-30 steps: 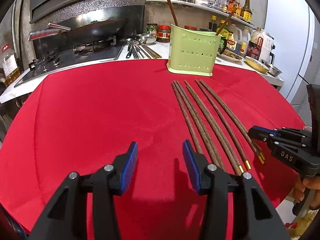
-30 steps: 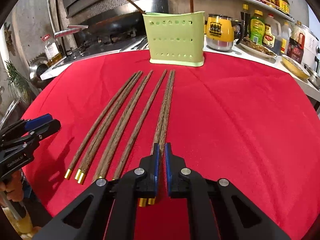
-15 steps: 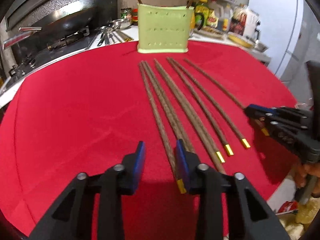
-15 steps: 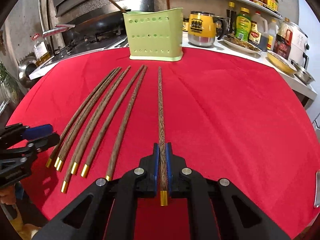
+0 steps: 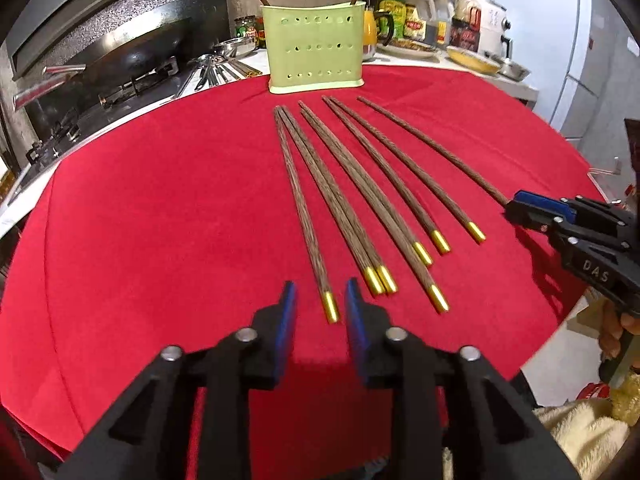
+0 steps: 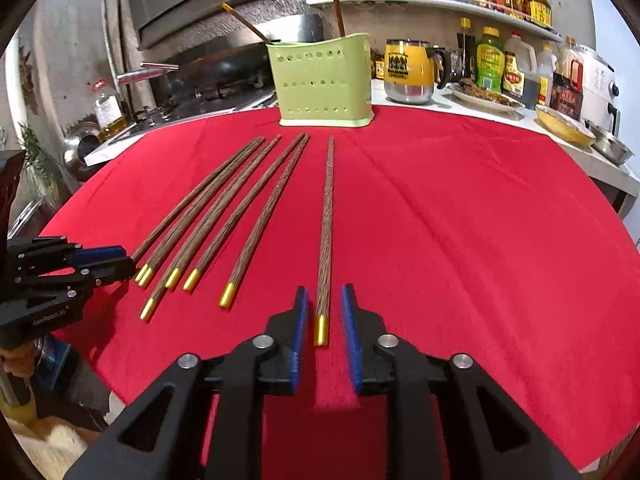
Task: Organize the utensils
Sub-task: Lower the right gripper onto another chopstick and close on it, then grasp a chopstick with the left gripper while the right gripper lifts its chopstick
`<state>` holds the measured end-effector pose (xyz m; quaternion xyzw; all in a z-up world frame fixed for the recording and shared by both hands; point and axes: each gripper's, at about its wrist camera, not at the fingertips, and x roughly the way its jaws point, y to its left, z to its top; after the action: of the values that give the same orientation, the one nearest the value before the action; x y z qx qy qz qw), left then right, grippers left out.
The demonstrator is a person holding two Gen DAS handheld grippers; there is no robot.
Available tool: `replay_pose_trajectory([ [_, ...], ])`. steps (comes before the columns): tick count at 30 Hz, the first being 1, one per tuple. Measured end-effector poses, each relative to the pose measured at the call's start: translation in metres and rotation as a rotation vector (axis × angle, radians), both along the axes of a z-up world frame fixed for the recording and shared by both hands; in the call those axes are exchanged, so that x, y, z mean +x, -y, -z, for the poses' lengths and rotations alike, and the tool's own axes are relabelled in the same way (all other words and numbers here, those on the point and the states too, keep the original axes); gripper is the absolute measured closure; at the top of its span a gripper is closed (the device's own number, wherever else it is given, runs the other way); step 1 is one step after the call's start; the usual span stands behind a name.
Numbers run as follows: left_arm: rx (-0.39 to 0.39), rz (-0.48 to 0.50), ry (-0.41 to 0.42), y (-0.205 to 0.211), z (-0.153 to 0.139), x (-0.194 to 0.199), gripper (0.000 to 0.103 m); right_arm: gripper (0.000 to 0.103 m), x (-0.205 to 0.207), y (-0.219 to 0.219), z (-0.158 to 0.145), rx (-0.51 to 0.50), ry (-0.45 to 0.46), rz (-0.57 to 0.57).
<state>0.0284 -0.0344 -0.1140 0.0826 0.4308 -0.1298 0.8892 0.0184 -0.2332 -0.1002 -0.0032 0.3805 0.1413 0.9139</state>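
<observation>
At the near edge of the round table under a red cloth (image 5: 160,208), several things are cut off or hard to read: the right gripper (image 5: 510,212) shows only partly in the left wrist view, its fingertips overlapping the far-right chopstick, contact can't be told there; the hand (image 5: 618,332) on its handle is mostly out of frame; labels on the shelf bottles (image 6: 490,62) are too small to read; pan and stove (image 5: 132,68) at the back are dim.

Pale green perforated plastic utensil holder (image 6: 324,80) stands upright at the table's far side w/ two dark wooden chopsticks (image 6: 244,26) leaning out of it; its inside isn't visible.

Seven dark wooden chopsticks w/ gold end caps (image 5: 348,200) lie fanned on the cloth, tips toward the holder. Left gripper (image 5: 320,308): fingers narrow but apart, leftmost chopstick's gold cap (image 5: 330,306) between them, pads not pressing. Right gripper (image 6: 323,316): jaws have just been opening, now a narrow gap; the separate rightmost chopstick (image 6: 326,224) lies between the pads, untouched, on the cloth.

Kitchen counter behind: yellow mug (image 6: 408,70), plates, white appliance.
</observation>
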Motion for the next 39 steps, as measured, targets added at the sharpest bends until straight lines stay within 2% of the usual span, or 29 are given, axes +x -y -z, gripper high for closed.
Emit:
replay_pose_trajectory([
  [5,-0.015,0.003,0.025,-0.002,0.002,-0.006,0.075,0.076,-0.001,-0.009,0.0,-0.038,0.025,0.008],
  [9,0.014,0.007,0.037,0.006,0.003,-0.004,0.075,0.076,0.0,-0.009,0.001,-0.032,0.029,0.013],
  [11,0.031,0.01,0.045,0.01,0.003,-0.006,0.082,0.078,-0.001,-0.008,0.001,-0.031,0.035,0.014],
  [15,0.062,0.023,0.062,0.019,0.003,-0.007,0.087,0.078,-0.001,-0.009,0.001,-0.03,0.042,0.018],
  [19,0.054,-0.008,0.072,0.016,0.003,-0.002,0.093,0.078,-0.002,-0.012,0.002,-0.039,0.046,0.03],
  [21,0.049,-0.009,0.074,0.015,0.003,-0.002,0.093,0.078,-0.007,-0.011,0.001,-0.047,0.05,0.025],
  [28,0.055,0.0,0.092,0.015,0.004,-0.003,0.093,0.093,-0.019,-0.015,0.003,-0.065,0.088,0.039],
  [34,0.006,-0.007,0.084,0.006,0.002,-0.002,0.095,0.096,-0.016,-0.001,-0.001,0.03,0.063,0.074],
  [39,-0.066,-0.045,0.179,-0.014,-0.03,-0.007,0.096,0.096,-0.019,0.005,-0.036,0.059,0.14,0.064],
])
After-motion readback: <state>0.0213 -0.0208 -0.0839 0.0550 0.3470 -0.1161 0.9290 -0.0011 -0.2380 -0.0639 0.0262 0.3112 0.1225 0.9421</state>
